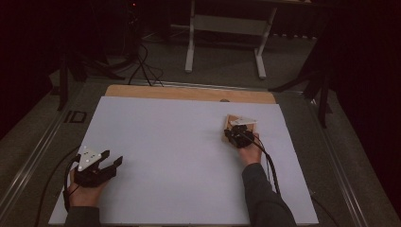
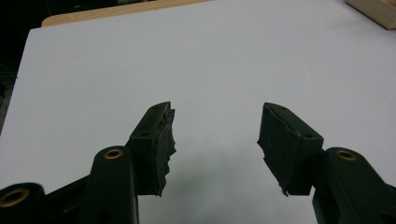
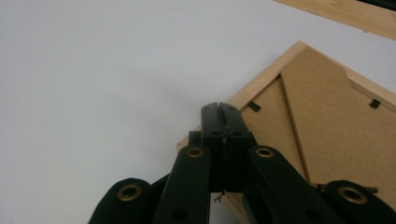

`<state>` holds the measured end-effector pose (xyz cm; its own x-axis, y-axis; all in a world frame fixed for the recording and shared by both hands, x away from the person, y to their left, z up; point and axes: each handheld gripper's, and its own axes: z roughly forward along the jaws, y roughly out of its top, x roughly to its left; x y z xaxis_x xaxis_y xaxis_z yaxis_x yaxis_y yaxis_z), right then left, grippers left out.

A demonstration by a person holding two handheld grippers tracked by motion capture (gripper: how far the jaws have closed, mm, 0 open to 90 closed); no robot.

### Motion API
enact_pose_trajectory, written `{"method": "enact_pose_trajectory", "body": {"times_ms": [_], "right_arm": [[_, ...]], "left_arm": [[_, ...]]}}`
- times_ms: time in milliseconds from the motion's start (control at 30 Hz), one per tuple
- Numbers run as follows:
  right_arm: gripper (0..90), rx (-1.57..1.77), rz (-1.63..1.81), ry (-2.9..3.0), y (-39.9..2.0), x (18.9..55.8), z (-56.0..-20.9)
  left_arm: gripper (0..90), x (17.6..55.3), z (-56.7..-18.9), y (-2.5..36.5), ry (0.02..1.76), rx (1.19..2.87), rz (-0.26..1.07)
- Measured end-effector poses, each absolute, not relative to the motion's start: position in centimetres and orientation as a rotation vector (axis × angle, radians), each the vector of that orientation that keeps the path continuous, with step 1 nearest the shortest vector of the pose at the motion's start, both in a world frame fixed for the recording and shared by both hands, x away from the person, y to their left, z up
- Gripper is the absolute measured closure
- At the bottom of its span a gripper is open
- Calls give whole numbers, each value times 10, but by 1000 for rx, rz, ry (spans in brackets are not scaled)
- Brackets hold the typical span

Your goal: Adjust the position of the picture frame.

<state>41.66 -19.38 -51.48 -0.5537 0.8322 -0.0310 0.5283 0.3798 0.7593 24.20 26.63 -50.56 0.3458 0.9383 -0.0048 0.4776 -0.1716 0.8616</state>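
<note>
My right gripper [image 1: 238,134] sits over the near left corner of the frame [image 3: 327,121], a small wooden picture frame lying face down on the white sheet [image 1: 179,142] at the right of the table [image 1: 189,92], its brown backing board and black tabs turned up. In the right gripper view the jaws are pressed together, tips at the frame's wooden edge with nothing visible between them; whether they touch the wood I cannot tell. The frame lies ahead and to the right of those jaws, its corner pointing toward me. My left gripper [image 1: 109,162] rests well apart at the near left of the sheet, jaws wide apart over bare white, the frame far off to its right, so I judge the right hand the nearer by a long way. The sheet is flat and otherwise bare. Beyond the table, a dim room: grey floor, cables, the white legs of a stand [image 1: 226,42].
</note>
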Motion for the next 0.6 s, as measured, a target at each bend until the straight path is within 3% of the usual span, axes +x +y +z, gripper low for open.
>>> {"method": "enact_pose_trajectory", "body": {"times_ms": [600], "right_arm": [[898,968,1115,2383,-164,384,-517]], "left_arm": [[446,242,-505,267,1254,1792,713]]}}
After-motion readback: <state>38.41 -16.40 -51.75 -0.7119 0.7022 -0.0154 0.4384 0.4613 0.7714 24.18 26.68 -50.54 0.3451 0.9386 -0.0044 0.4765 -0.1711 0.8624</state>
